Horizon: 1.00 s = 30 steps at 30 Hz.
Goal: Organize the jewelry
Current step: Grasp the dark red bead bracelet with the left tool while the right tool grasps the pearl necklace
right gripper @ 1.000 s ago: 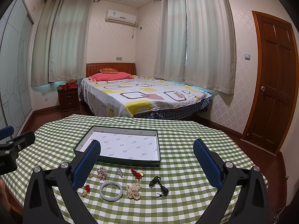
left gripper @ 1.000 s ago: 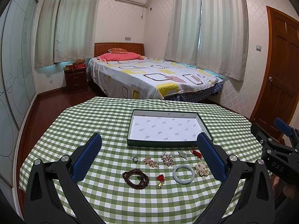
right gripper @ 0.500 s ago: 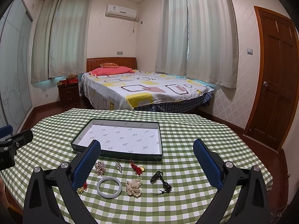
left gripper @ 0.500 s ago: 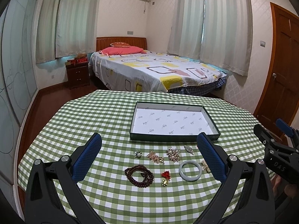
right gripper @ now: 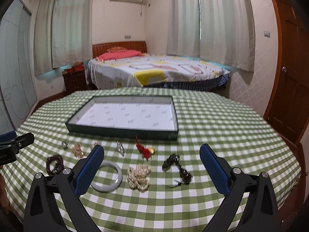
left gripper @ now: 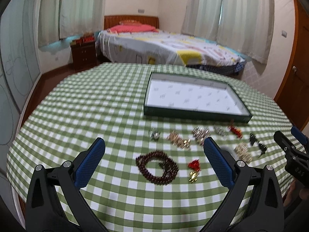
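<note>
Green-checked tablecloth (right gripper: pixel 212 119) holds jewelry beside a tray (right gripper: pixel 123 130); both grippers gape.

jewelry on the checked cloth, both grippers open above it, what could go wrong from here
The pearl cluster lies close to the pale bangle, so open fingers closing on one may drag the other. The dark bead bracelet is loosely coiled and could slip or dangle when lifted. The tray has a low rim that pieces might catch on.
</note>
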Available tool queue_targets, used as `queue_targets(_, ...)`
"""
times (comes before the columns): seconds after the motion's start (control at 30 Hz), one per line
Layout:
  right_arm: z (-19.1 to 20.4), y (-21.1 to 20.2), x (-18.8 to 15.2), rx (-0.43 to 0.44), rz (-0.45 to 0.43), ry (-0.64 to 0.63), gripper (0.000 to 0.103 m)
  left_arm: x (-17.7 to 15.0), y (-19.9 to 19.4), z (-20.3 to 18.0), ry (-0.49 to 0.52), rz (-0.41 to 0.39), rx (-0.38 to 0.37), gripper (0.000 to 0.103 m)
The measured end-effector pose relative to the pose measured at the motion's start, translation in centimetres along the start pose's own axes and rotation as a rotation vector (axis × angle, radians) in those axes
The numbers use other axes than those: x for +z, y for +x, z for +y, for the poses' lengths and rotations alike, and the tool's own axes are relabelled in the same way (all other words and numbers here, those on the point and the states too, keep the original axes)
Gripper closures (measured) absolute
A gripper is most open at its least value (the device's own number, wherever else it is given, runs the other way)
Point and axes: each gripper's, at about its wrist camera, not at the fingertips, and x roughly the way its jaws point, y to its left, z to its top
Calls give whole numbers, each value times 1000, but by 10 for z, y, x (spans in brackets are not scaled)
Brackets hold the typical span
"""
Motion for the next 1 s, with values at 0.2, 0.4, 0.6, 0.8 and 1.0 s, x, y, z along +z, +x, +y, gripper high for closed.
queue_targets(0.2, 1, 26, -17, 18, 76, -4, 6, -16, 39, 3, -7, 105, 6, 4)
queue_targets(0.4, 1, 44, -26, 31, 128, -5, 6, -24, 68, 7, -14, 173, 19, 4)
queue_targets(0.6, 4, 57, -30, 47, 166, -14, 6, -28, 86, 9, -13, 212, 26, 4)
queue_targets(0.8, 6, 63, -33, 60, 187, -19, 6, -30, 96, 8, 5, 219, 36, 4)
queue_targets(1.0, 2, 66, -34, 84, 195, 0, 7, -32, 96, 6, 37, 206, 53, 11)
